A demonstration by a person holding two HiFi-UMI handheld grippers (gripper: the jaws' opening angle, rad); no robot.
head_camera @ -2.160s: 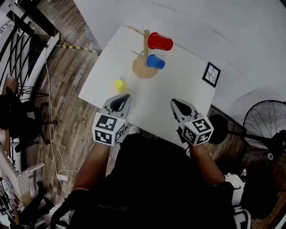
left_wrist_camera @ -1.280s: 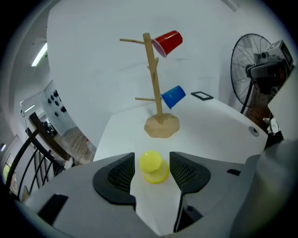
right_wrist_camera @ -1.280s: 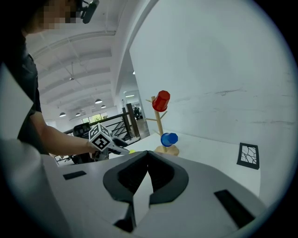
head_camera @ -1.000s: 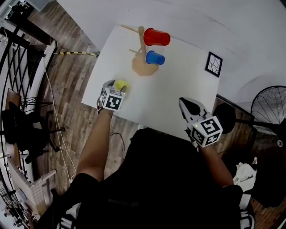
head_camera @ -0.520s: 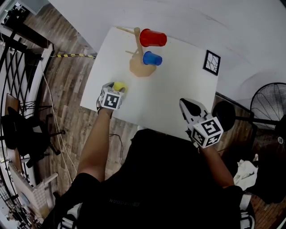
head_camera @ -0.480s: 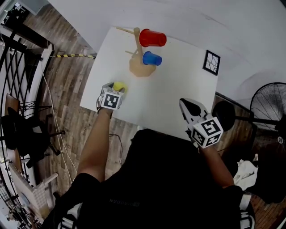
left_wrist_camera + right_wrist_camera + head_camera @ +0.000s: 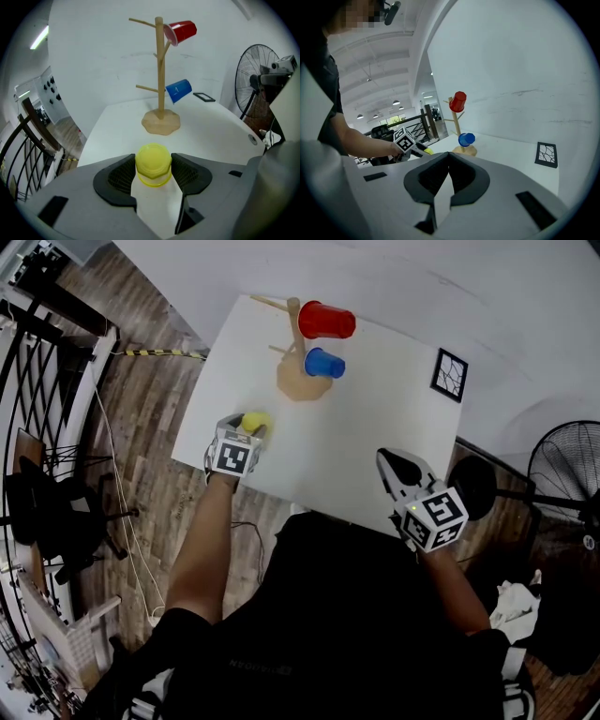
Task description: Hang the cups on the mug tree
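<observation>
A wooden mug tree (image 7: 298, 343) stands at the far side of the white table (image 7: 375, 418). A red cup (image 7: 328, 321) hangs on an upper peg and a blue cup (image 7: 324, 363) on a lower one. Near the table's left edge, a yellow cup (image 7: 253, 422) sits upside down between the jaws of my left gripper (image 7: 246, 432). In the left gripper view both pads press the yellow cup (image 7: 153, 164) at its sides, with the mug tree (image 7: 160, 70) straight ahead. My right gripper (image 7: 398, 465) hovers at the near right edge, shut and holding nothing (image 7: 449, 154).
A black-framed patterned card (image 7: 448, 375) lies at the table's right edge. A standing fan (image 7: 562, 474) is on the floor to the right. Left of the table are wooden floor, a railing and a chair (image 7: 37, 512).
My left gripper has reached forward from the near edge to the yellow cup and its jaws now hold it. The right gripper has barely moved.
</observation>
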